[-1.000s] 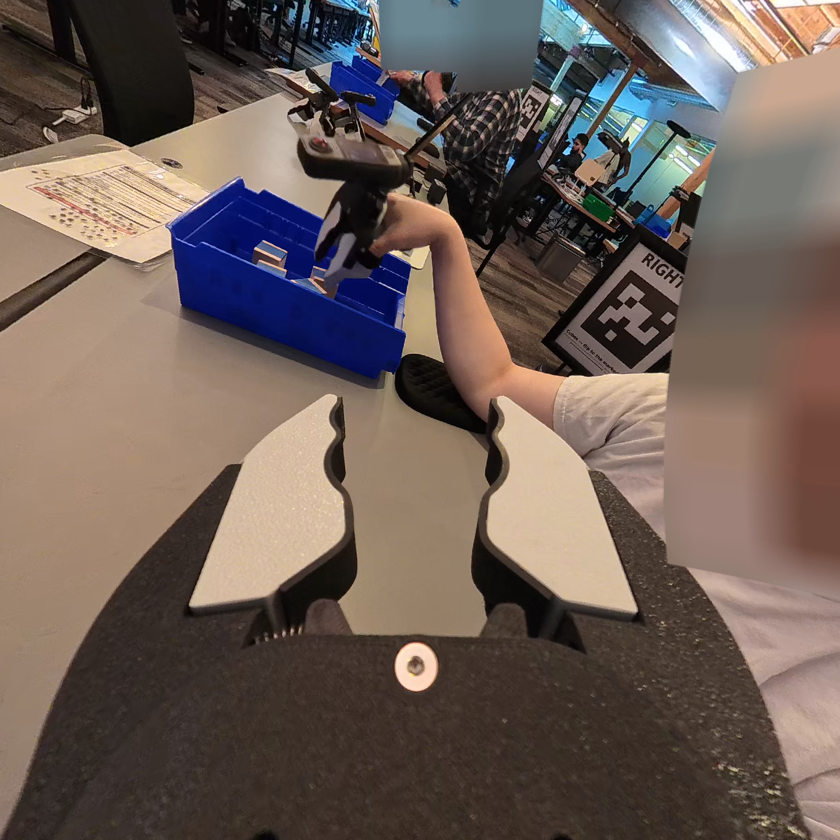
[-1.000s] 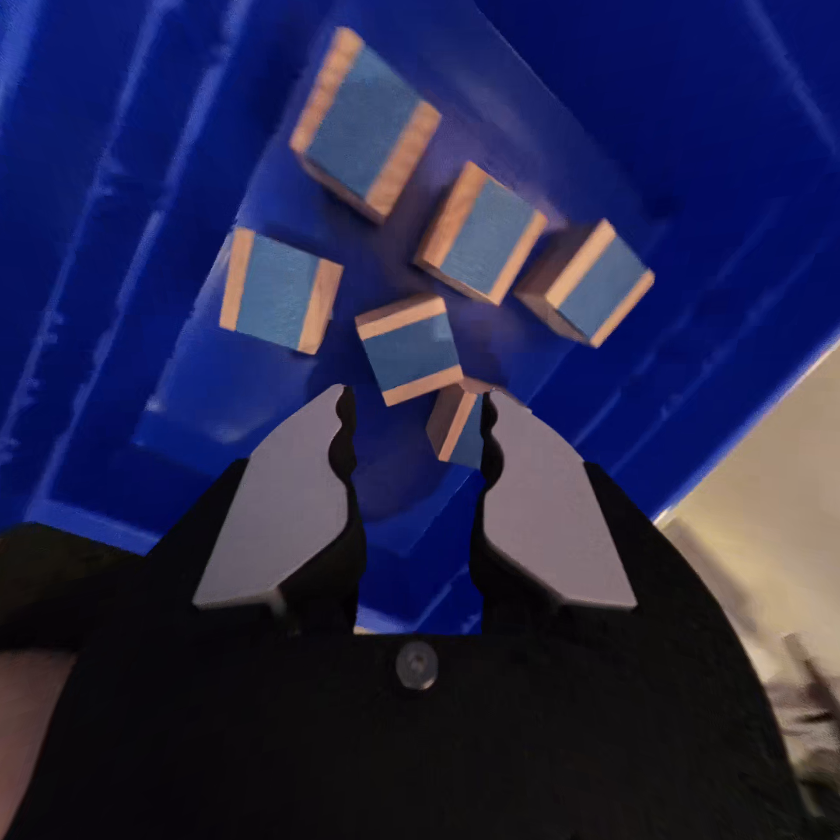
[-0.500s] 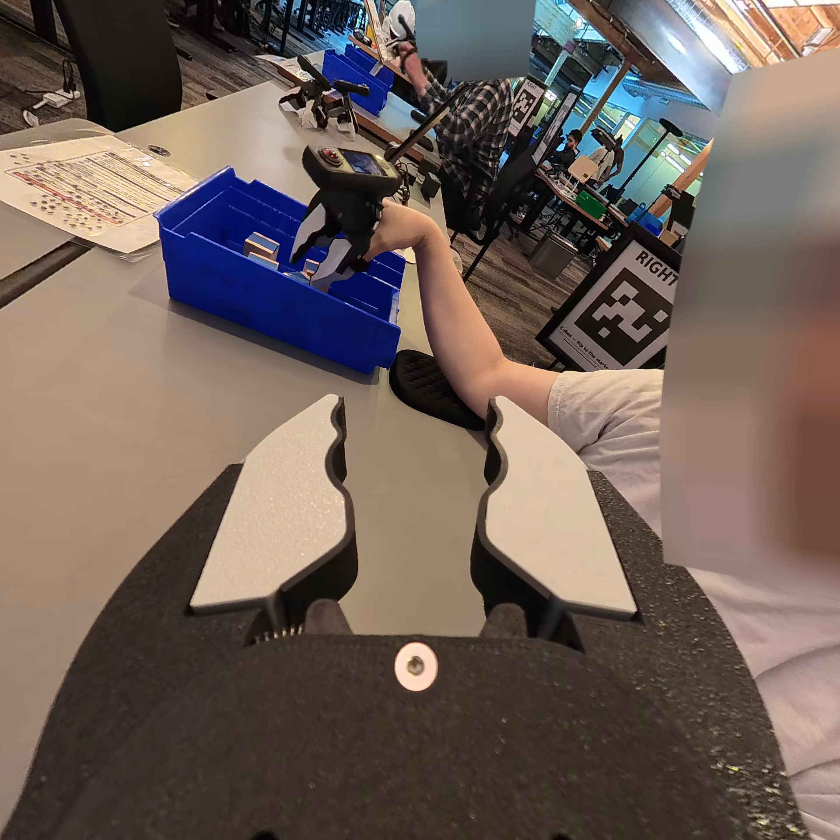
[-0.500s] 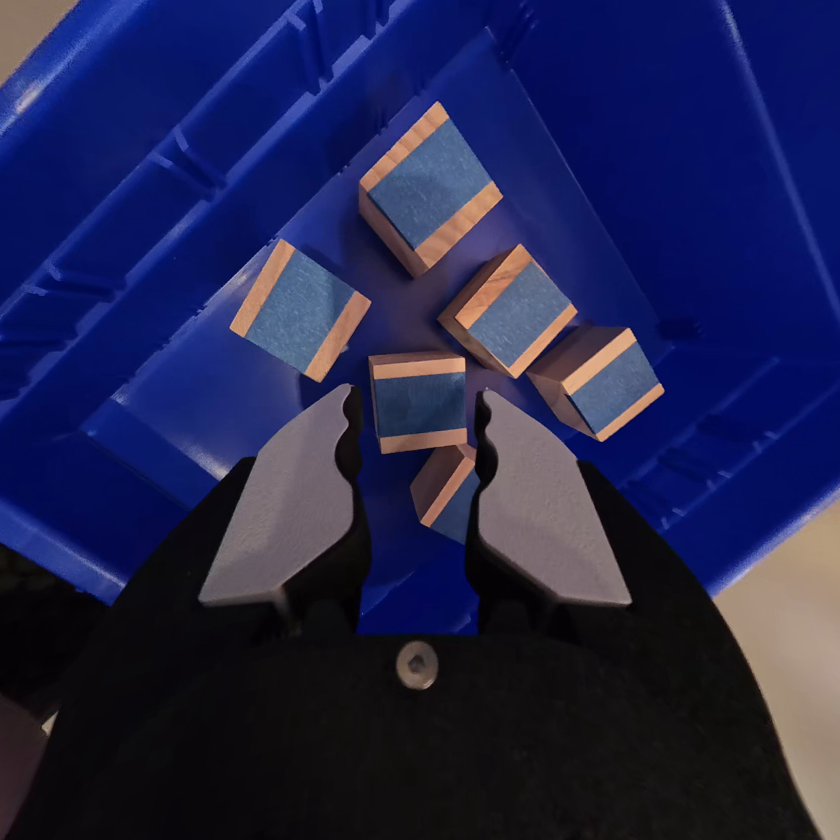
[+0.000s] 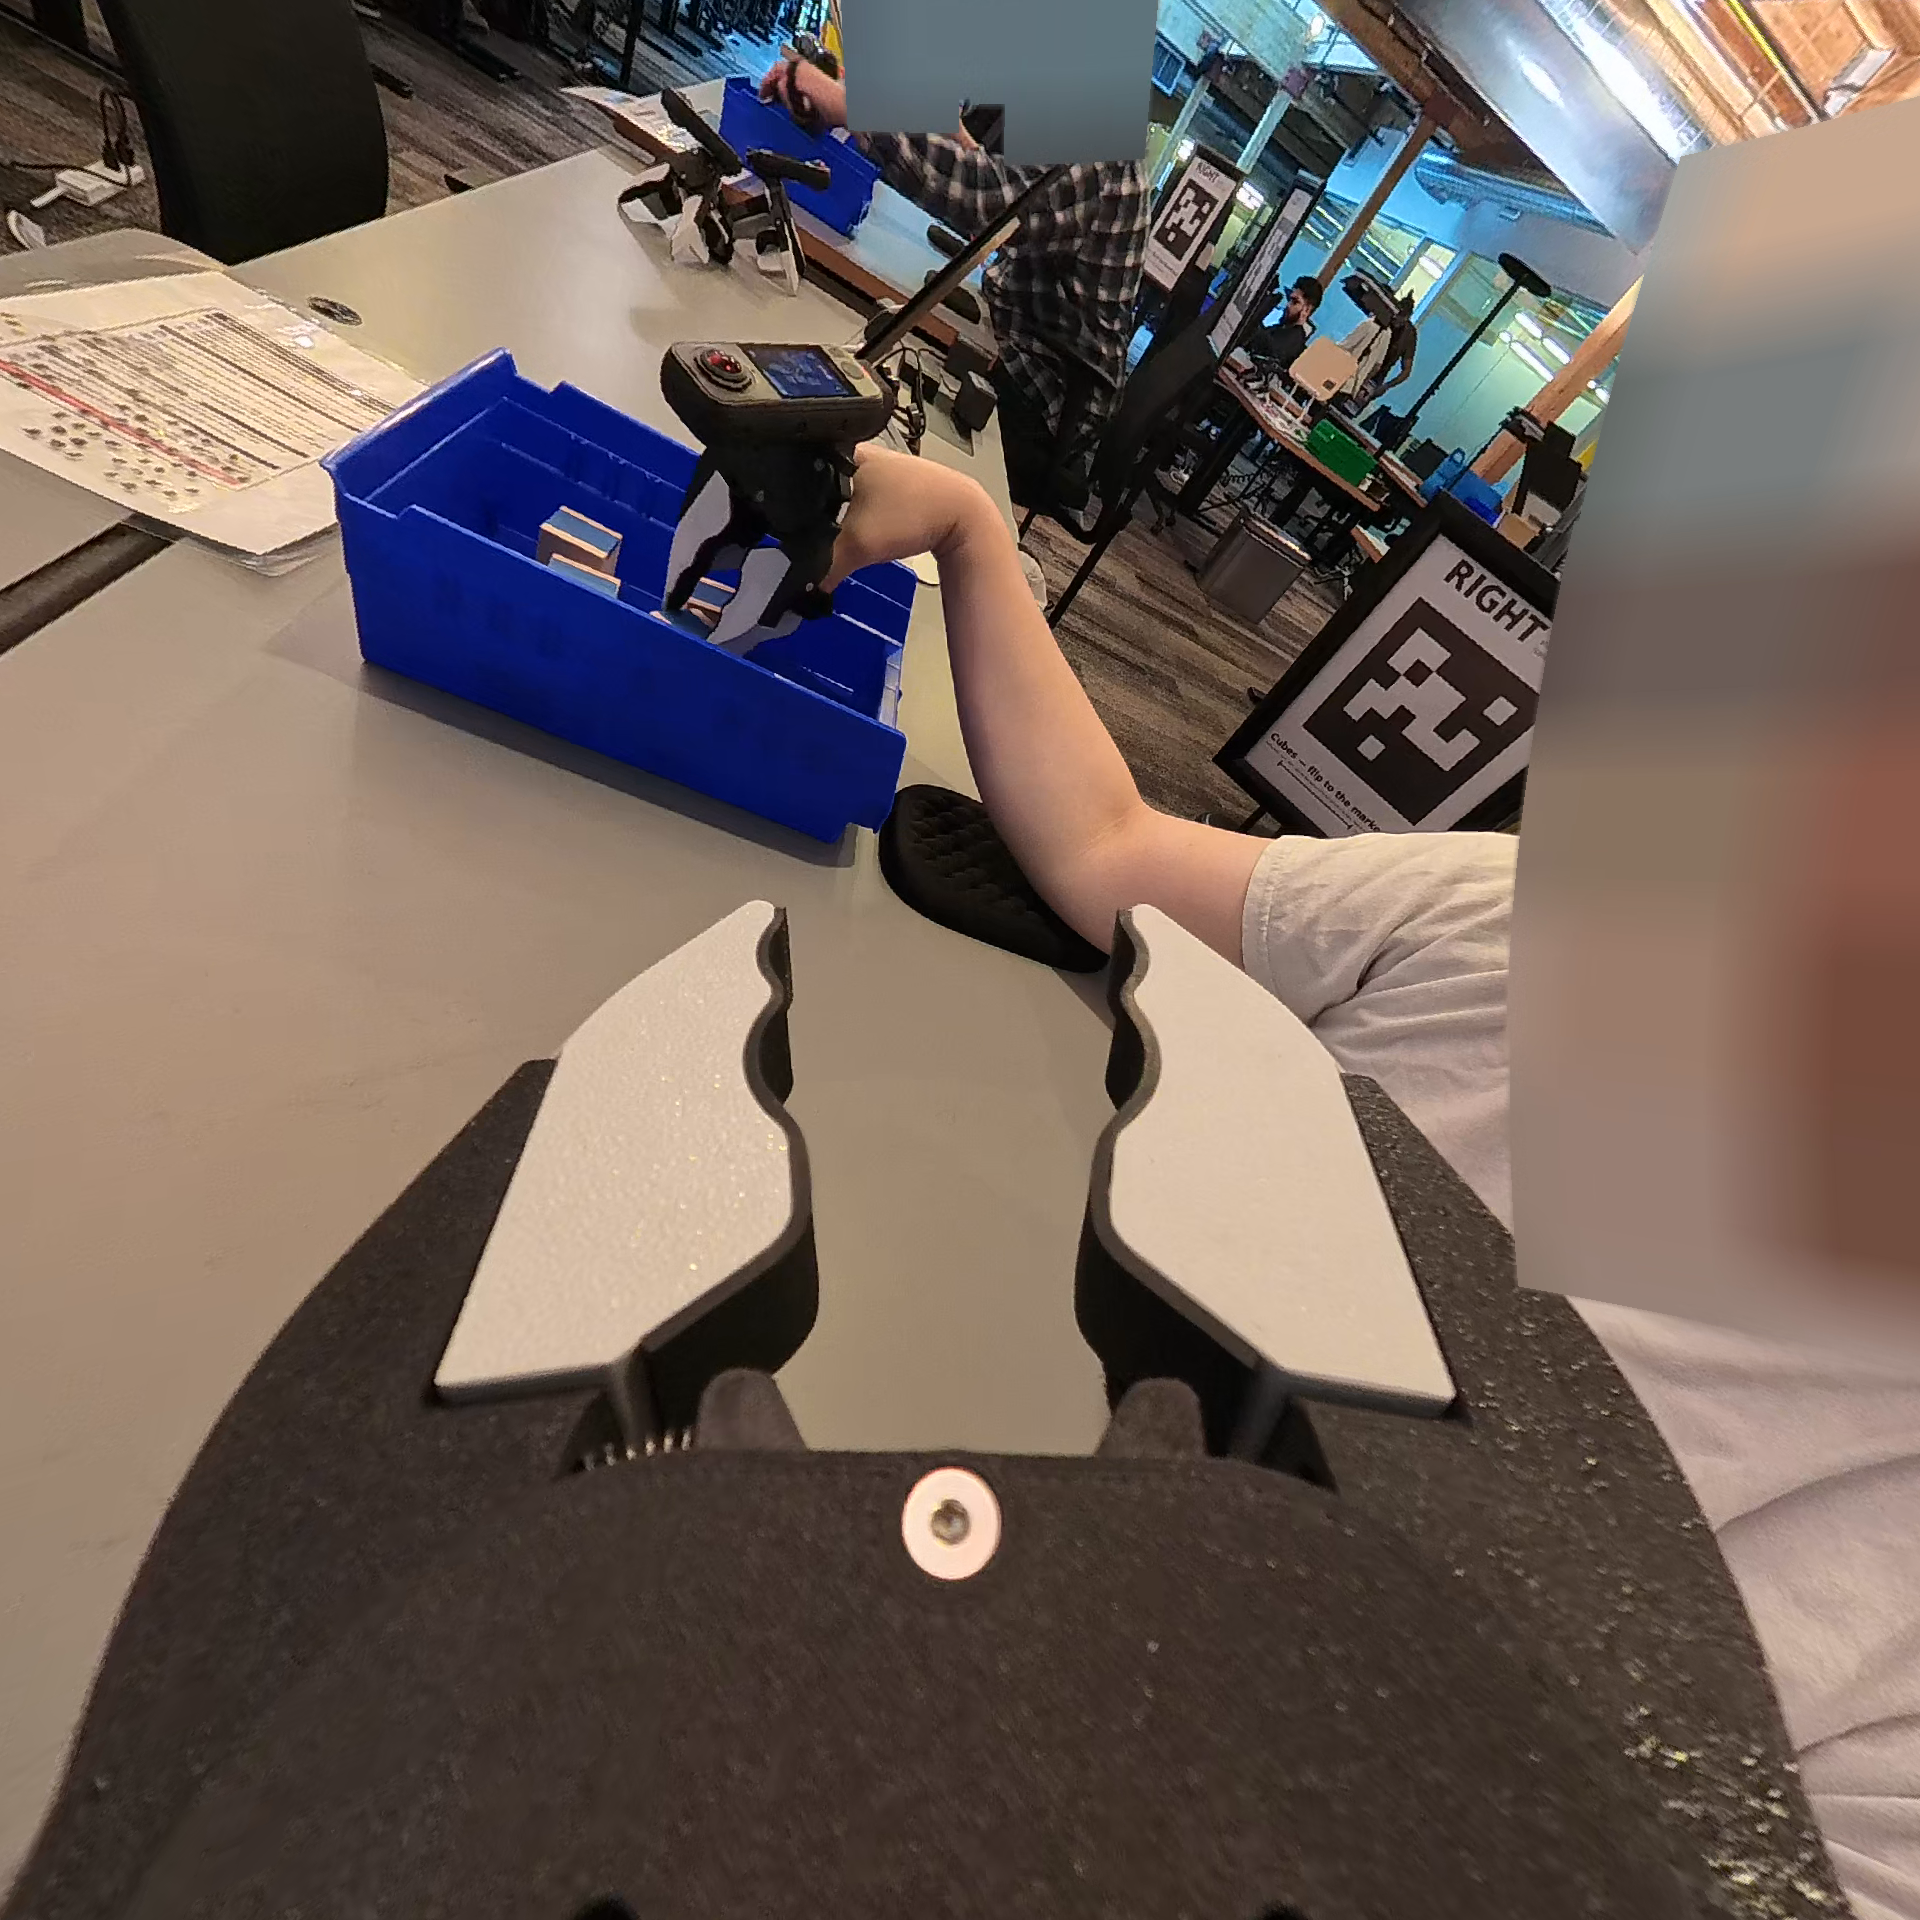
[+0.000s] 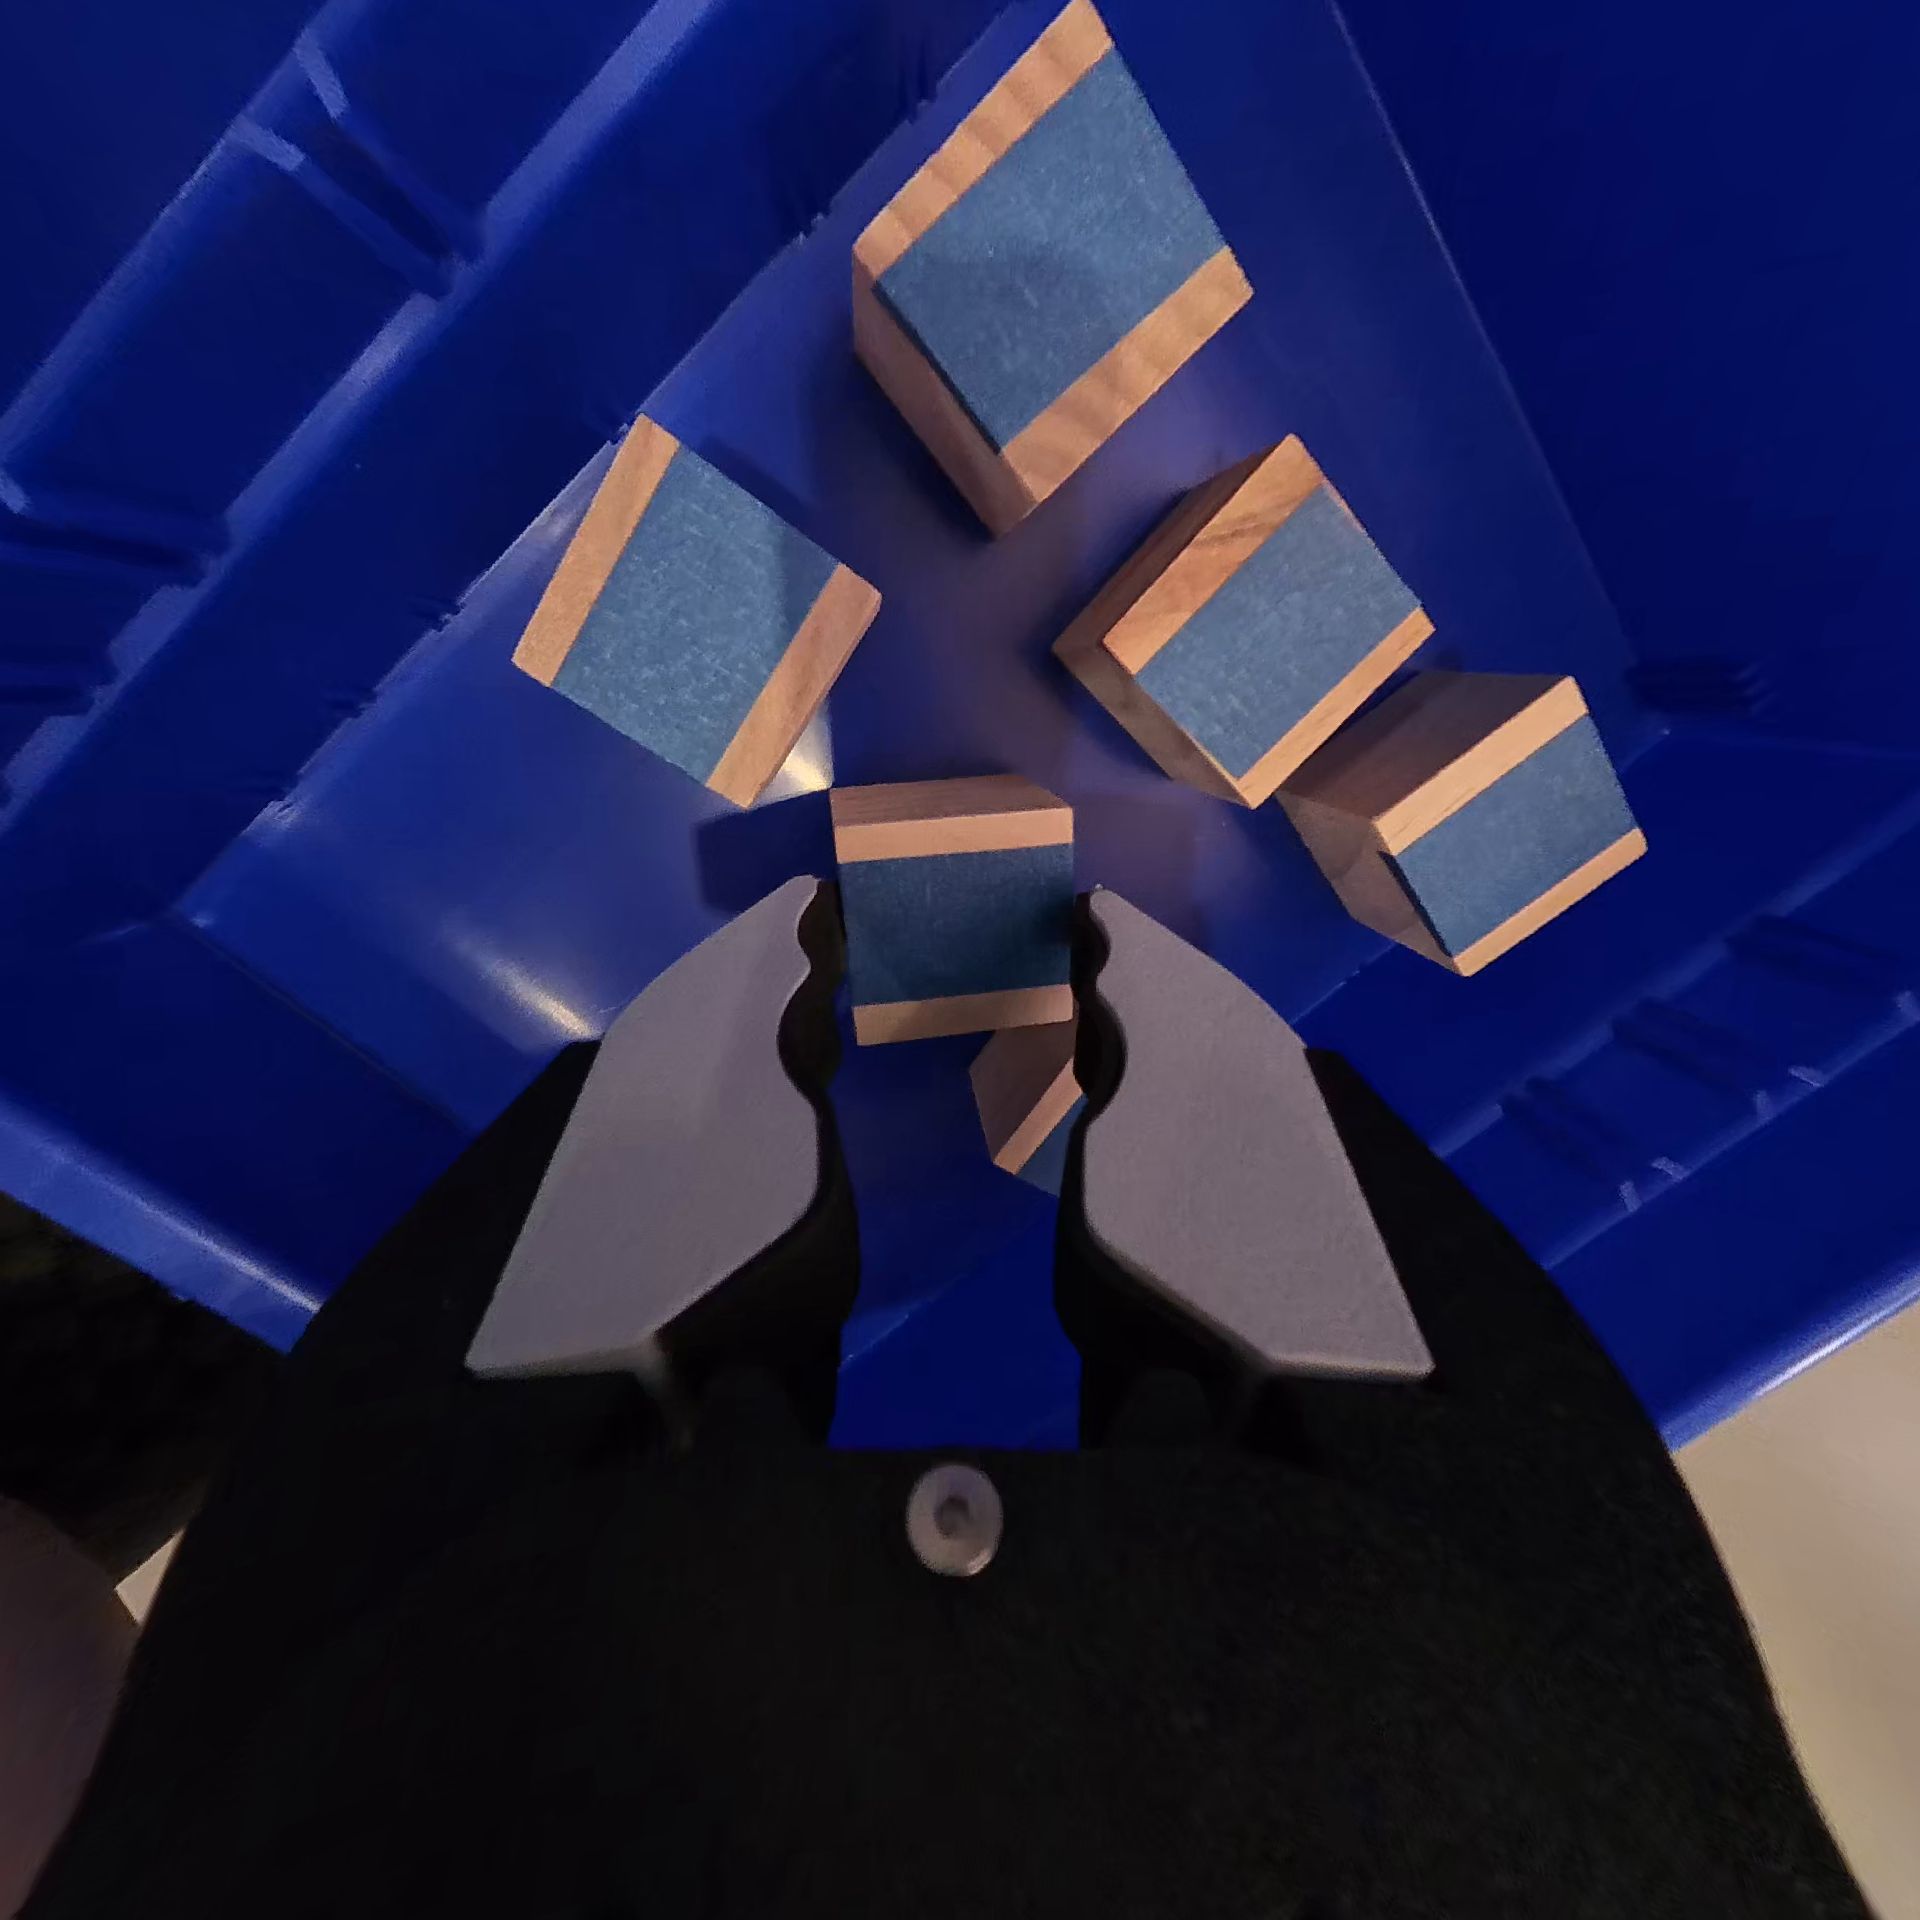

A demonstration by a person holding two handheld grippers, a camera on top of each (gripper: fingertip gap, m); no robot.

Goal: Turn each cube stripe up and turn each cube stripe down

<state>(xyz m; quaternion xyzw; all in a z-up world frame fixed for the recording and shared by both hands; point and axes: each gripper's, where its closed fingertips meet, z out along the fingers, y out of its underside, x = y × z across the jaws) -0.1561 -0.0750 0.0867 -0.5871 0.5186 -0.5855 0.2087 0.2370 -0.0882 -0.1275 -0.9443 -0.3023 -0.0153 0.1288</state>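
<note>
The right tongs (image 6: 951, 914) have dropped lower into the bin (image 6: 312, 727) since a moment ago, and the centre cube (image 6: 954, 914) now sits right between their tips. The jaws bracket its left and right sides, close on both, but I cannot tell if they are gripping yet. That cube lies stripe up, its blue band running side to side from jaw to jaw, with wood edges on the near and far sides. Four more cubes lie stripe up around it, bands at assorted angles, and a sixth cube (image 6: 1023, 1117) peeks out beside the right finger. From the left view, the right tongs (image 5: 727, 613) point steeply down into the bin (image 5: 582, 675) on the table (image 5: 312, 987). The left tongs (image 5: 951, 935) hang released over bare table, holding nothing.
</note>
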